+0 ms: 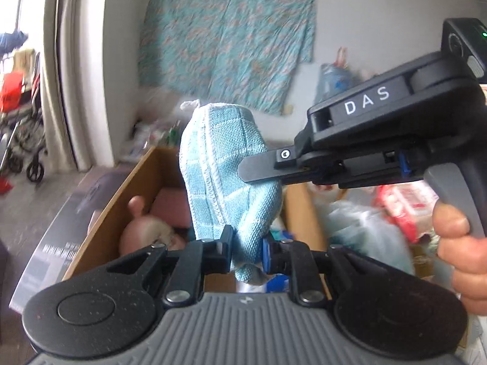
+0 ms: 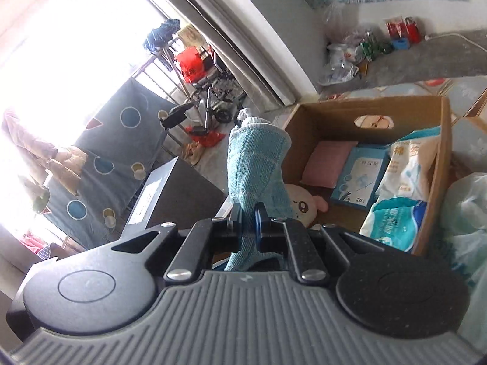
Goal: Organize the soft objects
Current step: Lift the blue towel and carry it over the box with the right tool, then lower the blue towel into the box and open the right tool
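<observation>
A light blue woven cloth (image 1: 213,164) with white stitched edges hangs bunched in the air over an open cardboard box (image 1: 121,194). My left gripper (image 1: 246,246) is shut on the cloth's lower end. From the right, my right gripper (image 1: 249,170) clamps the same cloth partway up, with a hand (image 1: 456,243) on its handle. In the right wrist view the right gripper (image 2: 248,225) is shut on the cloth (image 2: 255,164), which stands up in front of the box (image 2: 334,112). Inside lie a pink cushion (image 2: 328,161), a plush toy (image 2: 301,203), a blue packet (image 2: 359,176) and tissue packs (image 2: 395,219).
A dark flat carton (image 2: 170,194) stands left of the box. A wheeled chair (image 2: 210,91) and a curtain (image 2: 243,42) are by the bright window. Plastic bags and bottles (image 2: 365,45) sit at the wall under a floral blanket (image 1: 225,36). More bags (image 1: 365,222) crowd the right.
</observation>
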`<state>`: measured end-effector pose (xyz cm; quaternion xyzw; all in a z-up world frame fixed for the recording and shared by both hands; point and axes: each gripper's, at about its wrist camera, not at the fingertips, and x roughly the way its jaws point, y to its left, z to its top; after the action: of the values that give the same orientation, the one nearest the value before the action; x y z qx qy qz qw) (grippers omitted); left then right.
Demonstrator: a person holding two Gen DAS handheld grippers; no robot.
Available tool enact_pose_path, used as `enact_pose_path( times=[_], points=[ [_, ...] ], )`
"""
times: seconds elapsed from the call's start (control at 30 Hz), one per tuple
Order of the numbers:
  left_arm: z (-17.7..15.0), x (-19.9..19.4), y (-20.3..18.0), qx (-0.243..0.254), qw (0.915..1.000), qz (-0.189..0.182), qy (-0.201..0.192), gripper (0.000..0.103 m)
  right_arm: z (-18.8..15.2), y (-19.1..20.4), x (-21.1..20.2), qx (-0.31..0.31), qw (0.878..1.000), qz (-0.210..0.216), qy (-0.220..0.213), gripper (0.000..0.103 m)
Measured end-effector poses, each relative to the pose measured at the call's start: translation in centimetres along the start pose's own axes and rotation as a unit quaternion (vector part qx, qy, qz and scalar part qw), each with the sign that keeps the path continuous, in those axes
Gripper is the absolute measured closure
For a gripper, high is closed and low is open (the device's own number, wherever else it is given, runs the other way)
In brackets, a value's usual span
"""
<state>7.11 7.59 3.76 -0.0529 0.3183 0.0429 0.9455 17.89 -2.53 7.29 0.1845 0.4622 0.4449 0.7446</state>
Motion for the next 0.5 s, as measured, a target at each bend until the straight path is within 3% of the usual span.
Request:
enact_pose_path(
  times=[0.13,0.23,0.33,0.5],
  points=[
    [0.6,4.8,3.1,-0.018,0.9971,0.012,0.073,0.084,0.9,-1.7,6.4,0.030,0.998,-0.028,0.049,0.097],
    [0.7,8.4,4.0,-0.004,0.9920,0.022,0.125,0.084,0.9,-3.9,10.2,0.042,0.993,-0.065,0.092,0.097],
    [0.8,11.2,4.9,-0.001,0.9843,0.012,0.176,0.084,0.9,-5.5,12.4,0.021,0.984,-0.116,0.132,0.096],
    [0.5,13.1,5.2,0.009,0.9770,-0.004,0.213,0.080,0.6,-6.5,14.0,-0.016,0.969,-0.172,0.176,0.096]
  ],
)
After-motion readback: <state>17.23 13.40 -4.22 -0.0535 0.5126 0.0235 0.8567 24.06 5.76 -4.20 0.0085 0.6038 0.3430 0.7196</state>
